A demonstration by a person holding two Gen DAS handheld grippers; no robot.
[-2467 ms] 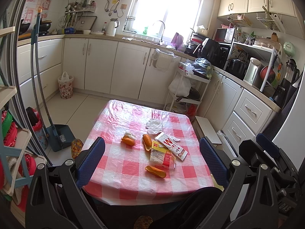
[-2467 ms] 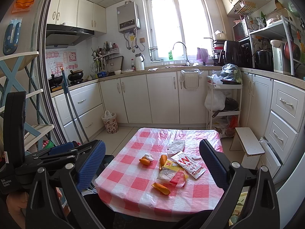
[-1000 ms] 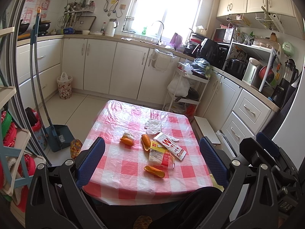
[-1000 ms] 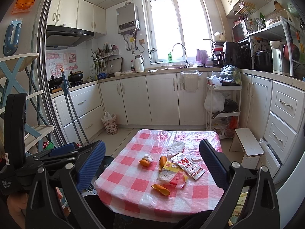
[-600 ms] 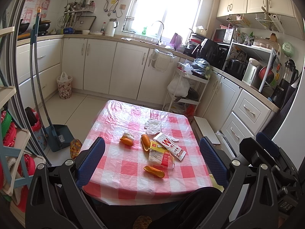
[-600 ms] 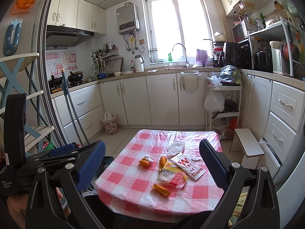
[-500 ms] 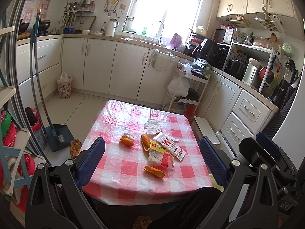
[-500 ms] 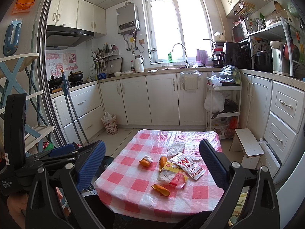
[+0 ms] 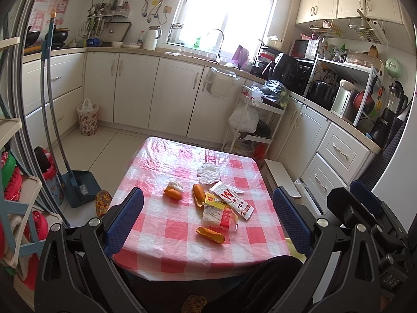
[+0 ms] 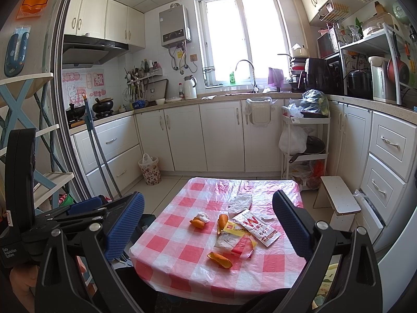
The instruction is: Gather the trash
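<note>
Both claws are up in front of me, well short of the bench. My left claw [image 9: 208,217] has its blue pads spread wide with nothing between them, and my right claw [image 10: 208,223] is gaping the same way, empty too.

Past them sits the bench [image 9: 161,237] with its pink-and-white checked cover, and all the trash is bunched near the middle. Closest to me is 1 orange peel [image 9: 210,234]. Just behind it lies a yellow-and-red snack wrapper [image 9: 218,210], and a white packet with a red W [image 9: 231,199] lies just beside it on the right. There are 2 more peel bits further back: 1 [image 9: 198,192] touching the wrapper's far end, the other [image 9: 173,192] off to the left with something white on it. Behind those is a crumpled white tissue [image 9: 208,173].

On the floor way back by the cabinets stands a small floral bin [image 9: 87,119] with a bag in it.
</note>
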